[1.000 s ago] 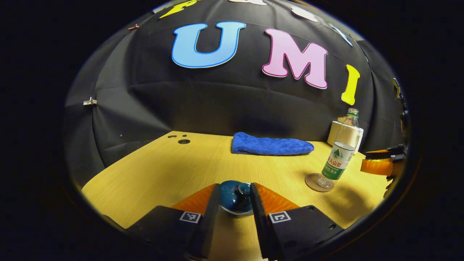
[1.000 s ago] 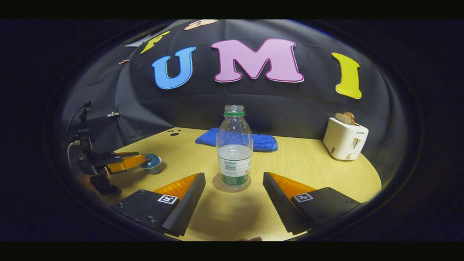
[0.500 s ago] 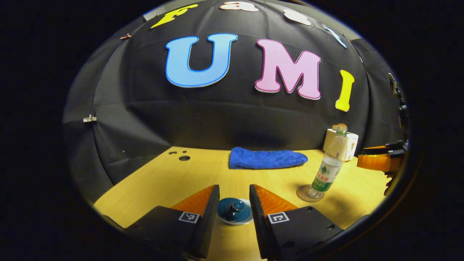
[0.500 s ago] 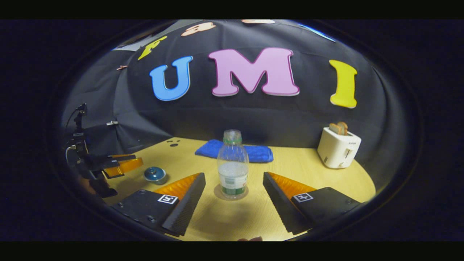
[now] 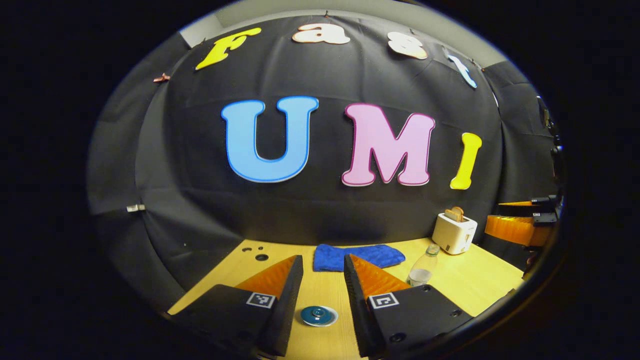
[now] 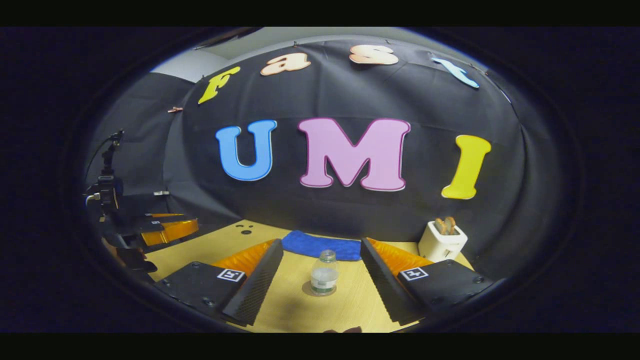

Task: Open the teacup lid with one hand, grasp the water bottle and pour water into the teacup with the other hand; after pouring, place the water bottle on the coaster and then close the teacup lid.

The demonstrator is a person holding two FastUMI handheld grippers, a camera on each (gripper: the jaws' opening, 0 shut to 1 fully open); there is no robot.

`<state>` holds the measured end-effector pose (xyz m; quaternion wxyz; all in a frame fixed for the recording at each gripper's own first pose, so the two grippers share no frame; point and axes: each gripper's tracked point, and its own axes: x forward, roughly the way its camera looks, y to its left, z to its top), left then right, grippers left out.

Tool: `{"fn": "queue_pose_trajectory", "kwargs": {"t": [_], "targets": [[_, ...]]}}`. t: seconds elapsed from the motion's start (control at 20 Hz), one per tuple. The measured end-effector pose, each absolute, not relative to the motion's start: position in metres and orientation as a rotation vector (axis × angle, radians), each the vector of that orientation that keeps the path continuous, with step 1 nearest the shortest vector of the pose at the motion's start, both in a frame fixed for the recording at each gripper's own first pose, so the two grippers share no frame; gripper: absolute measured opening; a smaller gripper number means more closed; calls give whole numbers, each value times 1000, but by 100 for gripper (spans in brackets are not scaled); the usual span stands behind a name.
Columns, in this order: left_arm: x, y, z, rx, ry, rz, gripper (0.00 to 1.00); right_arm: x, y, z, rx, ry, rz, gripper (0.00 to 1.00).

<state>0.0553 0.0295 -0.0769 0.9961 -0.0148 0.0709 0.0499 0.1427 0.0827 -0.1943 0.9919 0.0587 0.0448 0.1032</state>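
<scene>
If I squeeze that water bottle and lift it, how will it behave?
The water bottle is thin clear plastic and mostly empty, so it probably feels light and may dent under the right gripper. Tall, narrow, and standing on a small coaster, it likely tips if nudged. No cap visible, so tilting may spill.

The left gripper (image 5: 322, 280) is hanging above the wooden table (image 5: 480, 280) with its two fingers standing apart and nothing between them. Down in the gap, the blue teacup lid (image 5: 319, 315) is sitting on the teacup, well below the fingertips. Behind the fingers a blue cloth (image 5: 357, 256) is lying near the table's back edge. To the right the water bottle (image 5: 422, 272) is standing upright, its base hidden behind the right finger, and a white toaster (image 5: 454, 232) is standing farther back. The right gripper (image 5: 517, 226) is showing at the far right edge, above the table
</scene>
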Motion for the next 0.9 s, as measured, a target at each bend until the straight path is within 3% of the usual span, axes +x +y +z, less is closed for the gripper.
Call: {"fn": "queue_pose_trajectory", "kwargs": {"t": [0.9], "targets": [[32, 13, -29, 20, 102, 26, 53, 136, 69, -163, 111, 10, 135, 96]]}}
